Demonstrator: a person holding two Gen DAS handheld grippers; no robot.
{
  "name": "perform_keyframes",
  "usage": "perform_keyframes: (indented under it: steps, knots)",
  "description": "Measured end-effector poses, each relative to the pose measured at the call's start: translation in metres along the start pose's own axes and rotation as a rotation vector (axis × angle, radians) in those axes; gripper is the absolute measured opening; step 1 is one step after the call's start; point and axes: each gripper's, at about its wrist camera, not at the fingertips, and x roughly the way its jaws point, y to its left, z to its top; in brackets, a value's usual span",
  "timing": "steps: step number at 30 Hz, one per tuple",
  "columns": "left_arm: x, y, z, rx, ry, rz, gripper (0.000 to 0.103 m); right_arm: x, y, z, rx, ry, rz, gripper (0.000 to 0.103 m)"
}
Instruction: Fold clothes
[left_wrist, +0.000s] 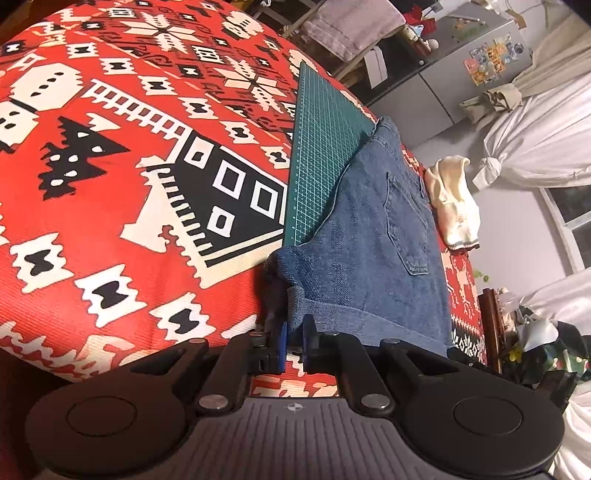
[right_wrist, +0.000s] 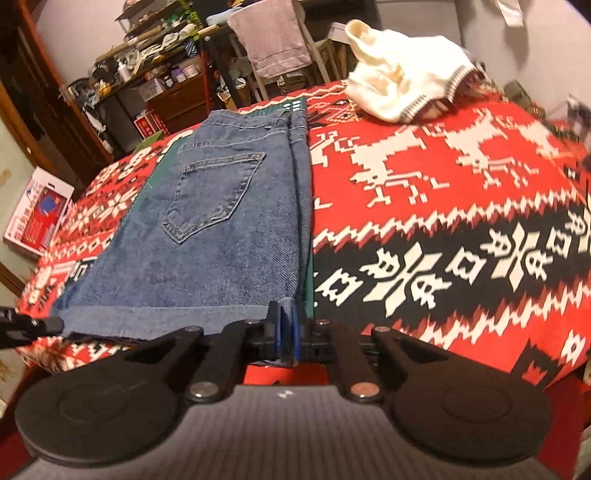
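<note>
Here the left gripper is closed on the near left hem corner of the denim shorts, and the right gripper pinches the near right corner; both jaws are almost together.

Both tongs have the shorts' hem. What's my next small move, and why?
Probably lift both tongs together and carry the hem toward the waistband. The left tongs and right tongs each pinch a hem corner of the denim shorts, which already lie folded lengthwise, flat on the green mat.
</note>
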Motion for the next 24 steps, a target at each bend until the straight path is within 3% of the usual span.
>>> perform_keyframes:
  steps: [4, 10, 16, 18, 20, 22, 24]
  knots:
    - [-0.014, -0.003, -0.002, 0.024, -0.012, 0.032, 0.012, -0.013, 0.000, 0.005, -0.021, -0.023, -0.018, 0.007]
    - [-0.040, -0.026, 0.004, 0.137, -0.070, 0.071, 0.012, -0.029, 0.006, 0.015, -0.069, -0.061, -0.037, 0.008]
    - [-0.016, -0.044, 0.018, 0.233, -0.057, 0.091, 0.012, -0.007, 0.032, 0.032, -0.129, -0.065, 0.008, 0.008]
    - [-0.007, -0.048, 0.023, 0.262, -0.049, 0.100, 0.012, -0.002, 0.029, 0.035, -0.095, -0.063, 0.001, 0.012]
    - [0.003, -0.053, 0.028, 0.292, -0.041, 0.108, 0.019, 0.000, 0.020, 0.035, -0.053, -0.046, -0.013, 0.023]
    - [0.012, -0.058, 0.033, 0.321, -0.032, 0.117, 0.033, 0.003, 0.010, 0.033, -0.018, -0.015, -0.026, 0.031]
    - [0.022, -0.063, 0.038, 0.351, -0.024, 0.125, 0.036, 0.006, 0.001, 0.029, 0.024, 0.022, -0.027, 0.035]
